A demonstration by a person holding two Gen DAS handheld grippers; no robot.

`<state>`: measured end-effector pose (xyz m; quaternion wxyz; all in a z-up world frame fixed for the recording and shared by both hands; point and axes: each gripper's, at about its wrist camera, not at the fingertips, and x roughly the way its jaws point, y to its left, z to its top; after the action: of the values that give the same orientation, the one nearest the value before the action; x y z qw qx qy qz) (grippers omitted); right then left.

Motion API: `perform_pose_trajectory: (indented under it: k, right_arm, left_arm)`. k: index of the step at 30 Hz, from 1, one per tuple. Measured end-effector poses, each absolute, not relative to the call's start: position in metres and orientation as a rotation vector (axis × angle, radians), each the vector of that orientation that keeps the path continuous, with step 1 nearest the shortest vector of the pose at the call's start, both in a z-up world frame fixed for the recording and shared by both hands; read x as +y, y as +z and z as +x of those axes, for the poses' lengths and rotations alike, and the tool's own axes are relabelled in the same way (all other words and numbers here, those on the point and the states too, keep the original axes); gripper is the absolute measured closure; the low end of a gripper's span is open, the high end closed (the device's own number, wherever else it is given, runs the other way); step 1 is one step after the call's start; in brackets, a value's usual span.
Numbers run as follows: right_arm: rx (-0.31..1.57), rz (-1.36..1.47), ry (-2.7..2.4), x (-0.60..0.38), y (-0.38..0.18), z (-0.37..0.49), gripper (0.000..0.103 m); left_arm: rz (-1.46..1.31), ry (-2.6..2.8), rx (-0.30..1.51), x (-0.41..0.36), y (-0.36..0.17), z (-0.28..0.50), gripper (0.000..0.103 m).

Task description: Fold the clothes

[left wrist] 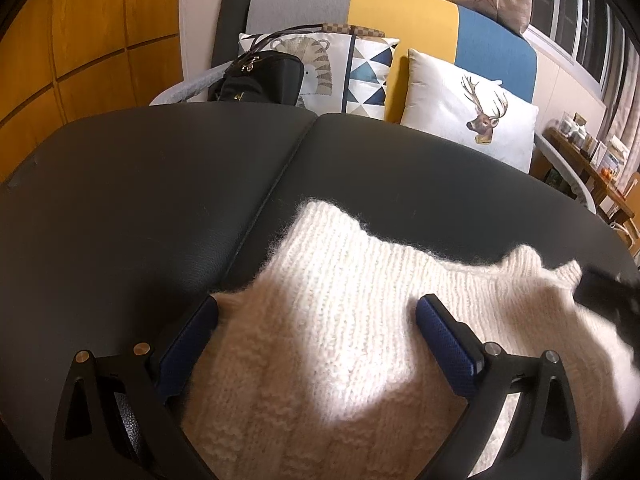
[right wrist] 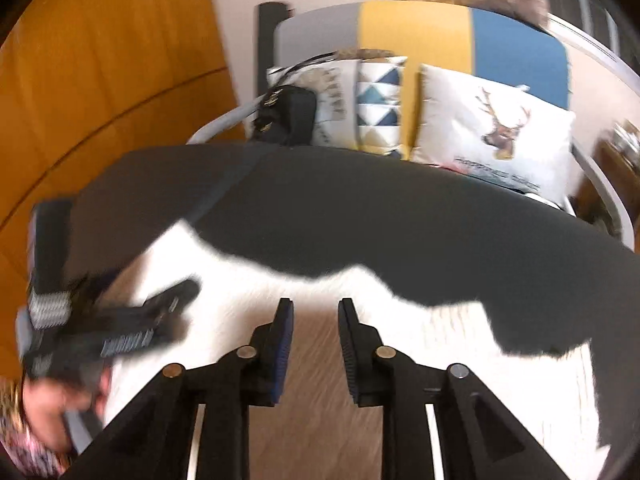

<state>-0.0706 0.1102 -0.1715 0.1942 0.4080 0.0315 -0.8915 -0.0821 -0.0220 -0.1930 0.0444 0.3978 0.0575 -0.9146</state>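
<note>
Left wrist view: we see the left gripper (left wrist: 316,320) with its jaws spread wide over a cream knitted sweater (left wrist: 320,312), nothing clamped between the blue pads (left wrist: 446,344). The sweater lies flat on the black padded desk (left wrist: 140,208), filling the frame from 6 o'clock out to 3 o'clock, its fuzzy far edge near centre. A seam in the desk runs from centre toward 12 o'clock. At 3 o'clock a dark blurred shape (left wrist: 608,296) sits over the sweater's edge; we cannot tell what it is. Beyond the desk, at 12 o'clock, a sofa (left wrist: 404,12) in grey, yellow and blue panels carries a deer cushion (left wrist: 472,116) and a black bag (left wrist: 264,80). Right wrist view, blurred: the right gripper (right wrist: 314,312) shows its jaws narrow, a slim gap between them, with nothing pinched; the sweater (right wrist: 256,280) lies beneath them on the desk (right wrist: 400,216). At 9 o'clock the left gripper (right wrist: 168,300) rests over the sweater, and a hand (right wrist: 48,408) holding it shows at 8 o'clock.
</note>
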Motion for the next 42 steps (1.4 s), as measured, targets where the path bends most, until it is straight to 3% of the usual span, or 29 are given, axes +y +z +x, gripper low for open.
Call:
perform_pose_trajectory:
  k: [6,19,23,25,29,31,32,33,35,38,42]
  right_arm:
    - [0.303,1.296,-2.351,0.072,-0.211,-0.074,0.094]
    - [0.257,1.239,-2.516,0.068,-0.214,-0.098,0.096]
    - [0.183,1.232,-2.501,0.076,-0.214,-0.099,0.095]
    - [0.126,1.234,-2.49,0.081,-0.215,-0.101,0.095]
    - [0.081,1.232,-2.482,0.084,-0.215,-0.1,0.095]
    - [0.085,1.229,-2.485,0.084,-0.215,-0.099,0.094]
    - [0.089,1.228,-2.488,0.084,-0.215,-0.098,0.094]
    - [0.092,1.226,-2.49,0.083,-0.215,-0.098,0.094]
    - [0.074,1.228,-2.502,0.086,-0.215,-0.099,0.093]
    - [0.02,1.23,-2.496,0.093,-0.215,-0.101,0.093]
    - [0.021,1.23,-2.498,0.093,-0.212,-0.1,0.093]
  left_arm:
    - [1.219,-2.79,0.165,-0.021,-0.193,-0.082,0.003]
    - [1.236,-2.786,0.153,-0.019,-0.191,-0.082,0.003]
    - [1.221,-2.903,0.197,-0.012,-0.169,-0.073,0.003]
    - [1.217,-2.962,0.122,0.002,-0.157,-0.071,0.003]
    - [1.517,-2.945,0.02,0.029,-0.168,-0.101,0.004]
    - [1.651,-2.871,0.05,0.028,-0.177,-0.119,0.021]
    - [1.664,-2.857,0.036,0.026,-0.177,-0.124,0.033]
    - [1.667,-2.864,0.025,0.024,-0.177,-0.127,0.052]
    - [1.678,-2.86,-0.016,0.02,-0.175,-0.133,0.076]
    - [1.649,-2.921,-0.024,0.018,-0.167,-0.13,0.084]
    - [1.426,-3.08,-0.028,0.022,-0.137,-0.108,0.084]
